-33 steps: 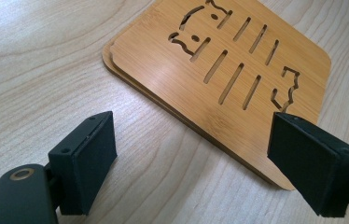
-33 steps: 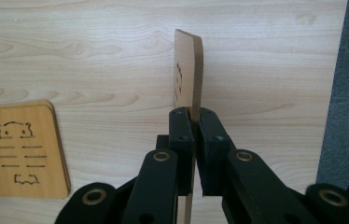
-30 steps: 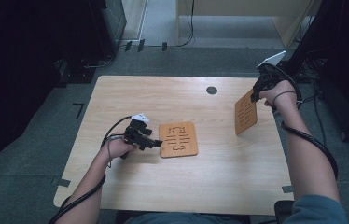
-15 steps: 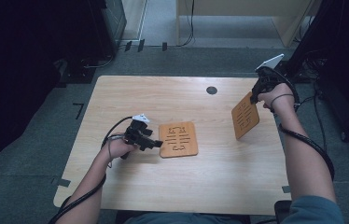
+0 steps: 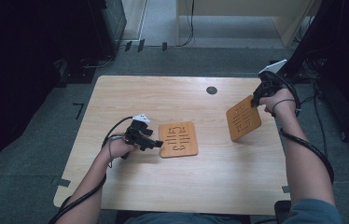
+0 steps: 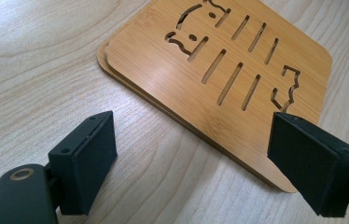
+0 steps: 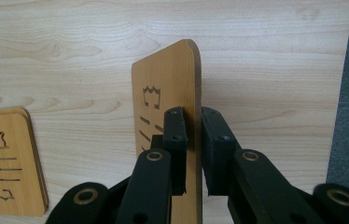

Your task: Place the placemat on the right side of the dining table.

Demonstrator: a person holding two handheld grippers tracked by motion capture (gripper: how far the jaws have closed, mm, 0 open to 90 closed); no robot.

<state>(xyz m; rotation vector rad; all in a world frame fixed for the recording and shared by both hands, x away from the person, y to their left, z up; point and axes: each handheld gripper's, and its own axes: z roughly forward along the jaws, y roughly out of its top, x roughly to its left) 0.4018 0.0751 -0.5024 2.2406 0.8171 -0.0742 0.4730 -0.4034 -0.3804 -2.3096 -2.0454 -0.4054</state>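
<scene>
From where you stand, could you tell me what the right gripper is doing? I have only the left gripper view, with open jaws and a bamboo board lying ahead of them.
Observer: The right gripper is shut on a second board, pinching its edge at the table's right side.
Operator: Thank you. Is that board lying flat like mine?
Observer: No, it stands on edge and looks lifted off the wooden table; the right gripper view shows the board almost edge-on between the jaws.
Operator: And is my board a single piece?
Observer: Your own view hints at two stacked layers; the high view shows the flat board just right of the left gripper, well apart from the held one.
</scene>
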